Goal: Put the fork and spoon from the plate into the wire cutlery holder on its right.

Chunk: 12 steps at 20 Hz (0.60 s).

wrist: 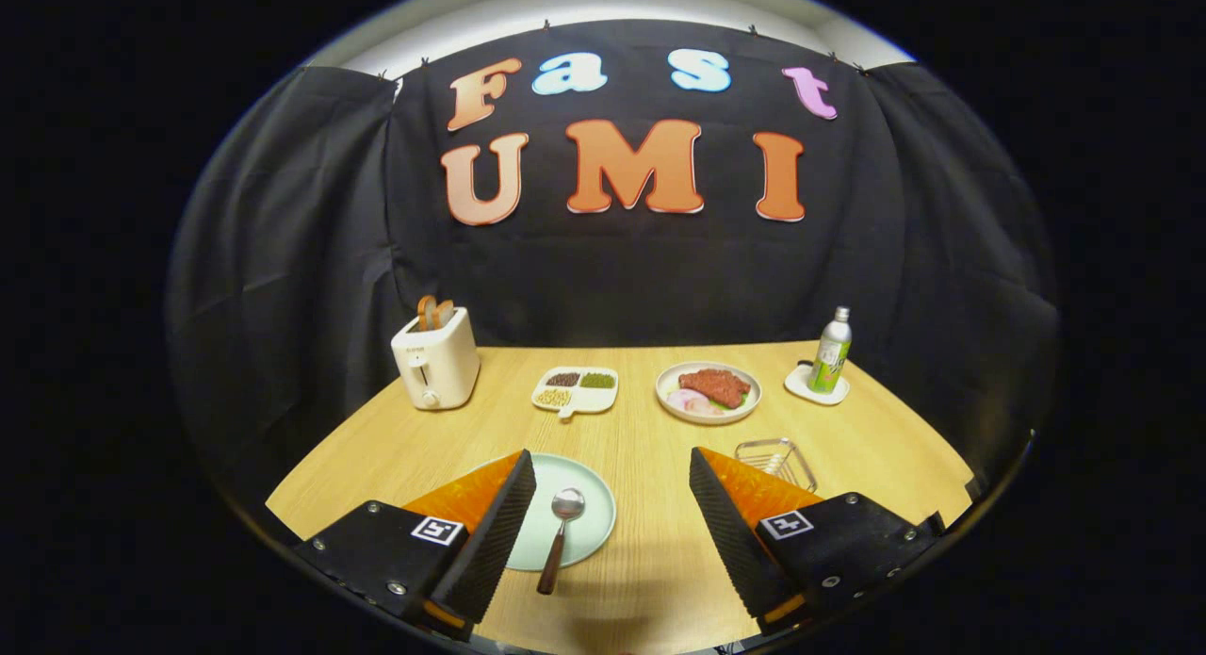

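Spoon (558, 534) lies on the plate (589, 532) between our hand-held gripper (612, 518) fingers, which gape empty. Something pale already seems to sit in the wire cutlery holder (776, 461), perhaps the fork; we judge the spoon remains.

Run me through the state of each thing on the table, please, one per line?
Gripper: open, fingers apart, holding nothing.
Spoon: lying on the plate, handle over its near rim.
Plate: flat, between the fingers.
Wire cutlery holder: upright, right of plate.
Toaster: bread sticking up.
Bottle: upright, capped, on a coaster.
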Each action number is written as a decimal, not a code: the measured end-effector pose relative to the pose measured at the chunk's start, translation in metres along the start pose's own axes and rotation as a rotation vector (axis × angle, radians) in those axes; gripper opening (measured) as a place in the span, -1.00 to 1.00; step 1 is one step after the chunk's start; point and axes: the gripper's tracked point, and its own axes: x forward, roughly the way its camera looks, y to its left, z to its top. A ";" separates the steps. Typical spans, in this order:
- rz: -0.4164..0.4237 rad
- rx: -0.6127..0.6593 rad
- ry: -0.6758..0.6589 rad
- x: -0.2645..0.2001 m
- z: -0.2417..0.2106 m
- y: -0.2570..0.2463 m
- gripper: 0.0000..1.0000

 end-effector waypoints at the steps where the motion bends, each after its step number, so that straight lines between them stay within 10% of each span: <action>1: 0.003 -0.013 0.028 0.007 -0.012 0.005 0.97; 12: 0.046 -0.116 0.325 0.056 -0.106 0.045 0.95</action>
